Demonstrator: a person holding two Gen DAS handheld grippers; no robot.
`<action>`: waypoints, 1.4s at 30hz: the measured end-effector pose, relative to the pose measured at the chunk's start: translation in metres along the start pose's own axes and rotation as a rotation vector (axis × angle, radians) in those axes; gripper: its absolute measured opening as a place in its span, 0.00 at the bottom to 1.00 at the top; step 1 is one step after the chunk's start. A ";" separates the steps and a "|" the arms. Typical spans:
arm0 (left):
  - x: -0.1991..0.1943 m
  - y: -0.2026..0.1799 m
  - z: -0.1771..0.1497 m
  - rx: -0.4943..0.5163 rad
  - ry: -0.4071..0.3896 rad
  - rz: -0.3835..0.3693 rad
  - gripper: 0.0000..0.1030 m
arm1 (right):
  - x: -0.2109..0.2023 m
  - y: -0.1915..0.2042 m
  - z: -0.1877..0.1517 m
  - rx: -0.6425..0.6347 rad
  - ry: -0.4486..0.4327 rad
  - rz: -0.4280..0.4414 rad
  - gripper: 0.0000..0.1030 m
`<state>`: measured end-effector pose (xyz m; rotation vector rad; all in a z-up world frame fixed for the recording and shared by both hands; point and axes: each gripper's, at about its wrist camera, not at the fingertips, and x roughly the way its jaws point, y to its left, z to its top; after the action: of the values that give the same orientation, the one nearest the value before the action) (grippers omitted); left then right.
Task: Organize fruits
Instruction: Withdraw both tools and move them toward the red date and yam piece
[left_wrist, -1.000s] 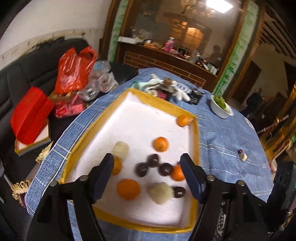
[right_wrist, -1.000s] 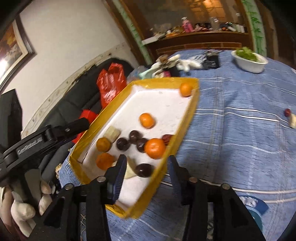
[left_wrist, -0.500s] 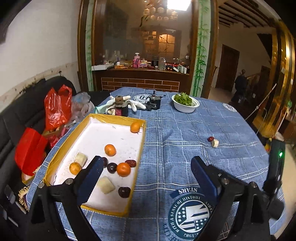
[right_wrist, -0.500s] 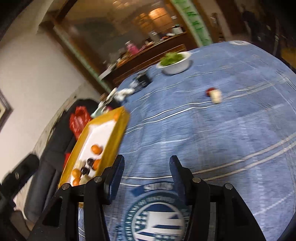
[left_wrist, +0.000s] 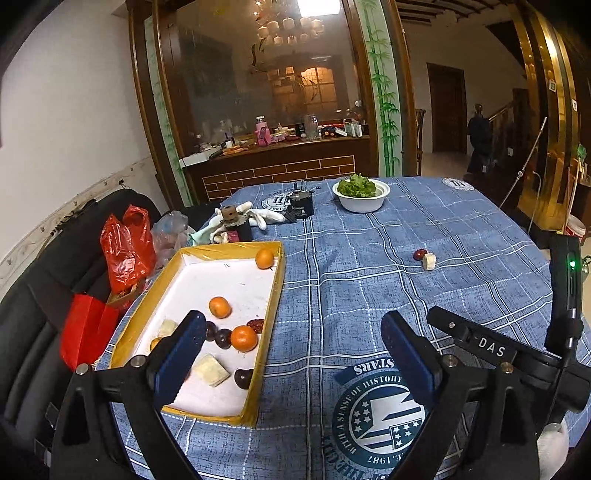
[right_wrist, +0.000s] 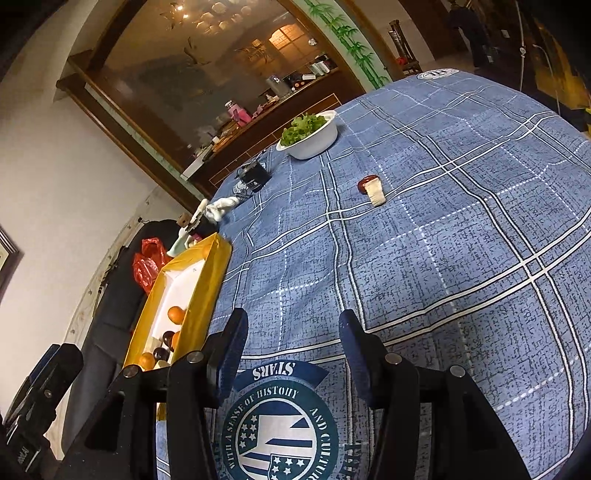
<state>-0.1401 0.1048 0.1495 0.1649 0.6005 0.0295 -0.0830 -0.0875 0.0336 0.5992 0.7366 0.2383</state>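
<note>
A yellow-rimmed white tray (left_wrist: 279, 273) on the blue cloth holds several oranges (left_wrist: 243, 338), dark plums (left_wrist: 222, 338) and pale fruit pieces (left_wrist: 211, 370); it also shows in the right wrist view (right_wrist: 218, 266). A red date (left_wrist: 418, 254) and a pale fruit piece (left_wrist: 429, 261) lie loose on the cloth at the right, also seen in the right wrist view (right_wrist: 376, 192). My left gripper (left_wrist: 295, 354) is open and empty above the cloth beside the tray. My right gripper (right_wrist: 291, 350) is open and empty above the printed emblem.
A white bowl of greens (left_wrist: 361, 194), a black jar (left_wrist: 301, 206) and white gloves (left_wrist: 258, 218) stand at the table's far side. Red bags (left_wrist: 127, 247) lie on a black sofa left of the table. The right tool's body (left_wrist: 480, 347) shows at right.
Both grippers have drawn back and swung right, away from the tray, over the cloth. The loose date and fruit piece have come into view. Both grippers stay open.
</note>
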 end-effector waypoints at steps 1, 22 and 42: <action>0.000 -0.001 0.000 0.002 0.001 -0.001 0.92 | 0.000 0.001 0.000 -0.004 0.000 -0.002 0.54; 0.020 0.001 -0.008 0.003 0.067 -0.054 0.92 | 0.015 -0.006 -0.005 0.007 0.033 -0.039 0.57; 0.083 -0.045 -0.007 -0.096 0.322 -0.563 0.92 | -0.080 -0.067 0.008 -0.006 -0.088 -0.382 0.79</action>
<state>-0.0762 0.0677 0.0901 -0.1086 0.9475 -0.4670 -0.1361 -0.1772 0.0438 0.4499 0.7498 -0.1380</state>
